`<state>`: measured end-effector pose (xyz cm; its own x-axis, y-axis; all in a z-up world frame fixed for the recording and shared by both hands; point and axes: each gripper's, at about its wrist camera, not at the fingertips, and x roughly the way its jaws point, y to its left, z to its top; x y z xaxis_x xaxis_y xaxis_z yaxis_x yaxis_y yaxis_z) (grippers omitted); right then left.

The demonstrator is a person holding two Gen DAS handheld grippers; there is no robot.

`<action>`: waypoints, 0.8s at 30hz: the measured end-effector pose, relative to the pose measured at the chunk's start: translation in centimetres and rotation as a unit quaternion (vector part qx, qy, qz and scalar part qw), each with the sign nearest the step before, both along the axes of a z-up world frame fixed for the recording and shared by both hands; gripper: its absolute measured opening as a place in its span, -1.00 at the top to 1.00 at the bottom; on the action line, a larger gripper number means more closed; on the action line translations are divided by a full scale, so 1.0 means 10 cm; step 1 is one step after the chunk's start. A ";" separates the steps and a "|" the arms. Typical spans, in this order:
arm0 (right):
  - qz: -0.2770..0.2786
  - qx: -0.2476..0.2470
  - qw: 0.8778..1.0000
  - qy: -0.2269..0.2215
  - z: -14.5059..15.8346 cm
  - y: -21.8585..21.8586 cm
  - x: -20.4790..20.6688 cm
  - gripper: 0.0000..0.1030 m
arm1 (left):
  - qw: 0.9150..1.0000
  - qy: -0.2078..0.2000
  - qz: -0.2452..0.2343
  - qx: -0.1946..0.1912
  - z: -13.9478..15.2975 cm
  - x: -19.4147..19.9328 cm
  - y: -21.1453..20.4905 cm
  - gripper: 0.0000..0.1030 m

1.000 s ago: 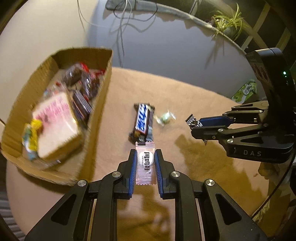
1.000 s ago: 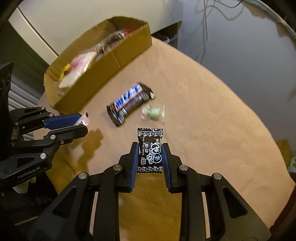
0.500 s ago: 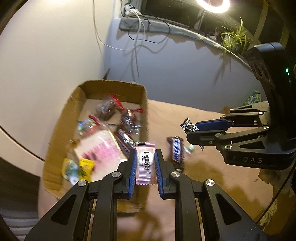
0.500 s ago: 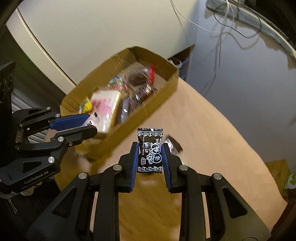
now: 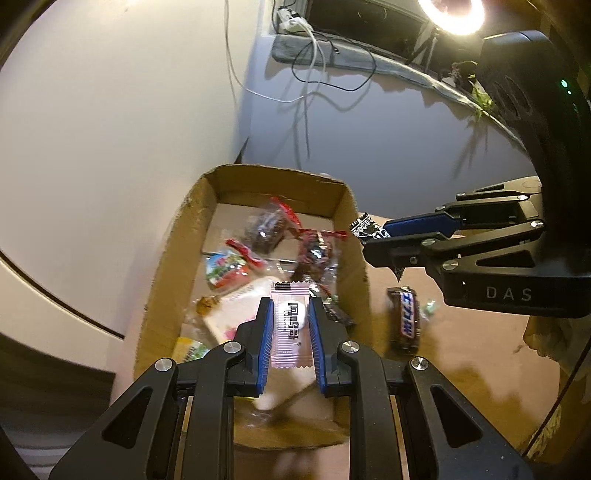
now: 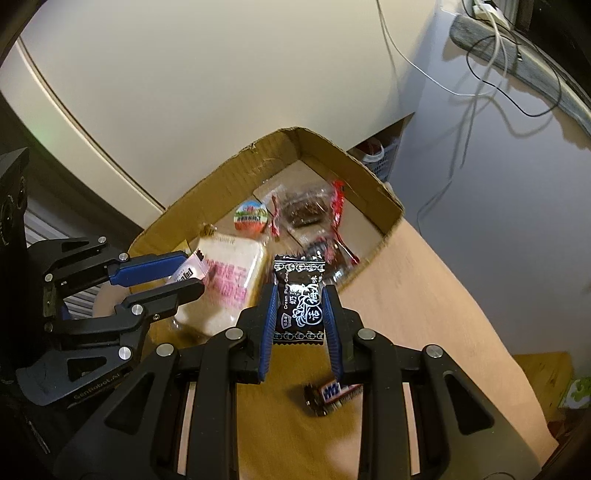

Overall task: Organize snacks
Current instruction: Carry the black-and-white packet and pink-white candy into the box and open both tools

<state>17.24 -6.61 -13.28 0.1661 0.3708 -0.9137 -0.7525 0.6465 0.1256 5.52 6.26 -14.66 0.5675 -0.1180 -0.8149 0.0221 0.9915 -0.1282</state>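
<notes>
Candy [image 6: 300, 301] label: "Cream Plum Candy" (black wrapper)

- A pale cream wall [image 5: 110, 129] fills the left side, with a dark curved band [image 5: 55, 291] low across it
- A bluish-white wall [image 5: 388, 147] stands behind the table, meeting the cream one at a corner
- A grey ledge [image 5: 369, 59] runs along its top, with white and black cables [image 5: 314, 74] hanging down
- A bright ring light [image 5: 450, 14] glows at the top right
- A green plant [image 5: 480, 99] sits on the ledge
- The tan tabletop [image 6: 424, 314] is round-edged
- A white basket [image 6: 380, 158] stands in a gap below
</notes>
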 end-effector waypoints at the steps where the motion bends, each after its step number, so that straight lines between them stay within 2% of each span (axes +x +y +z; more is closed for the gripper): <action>1: 0.001 0.000 1.000 0.001 -0.01 0.03 0.02 0.50 | 1.000 0.000 0.001 0.002 0.00 0.01 0.02 0.66; 24: 0.013 -0.009 1.000 0.010 -0.15 0.38 0.29 0.49 | 1.000 0.011 0.021 0.011 -0.01 0.17 0.24 0.63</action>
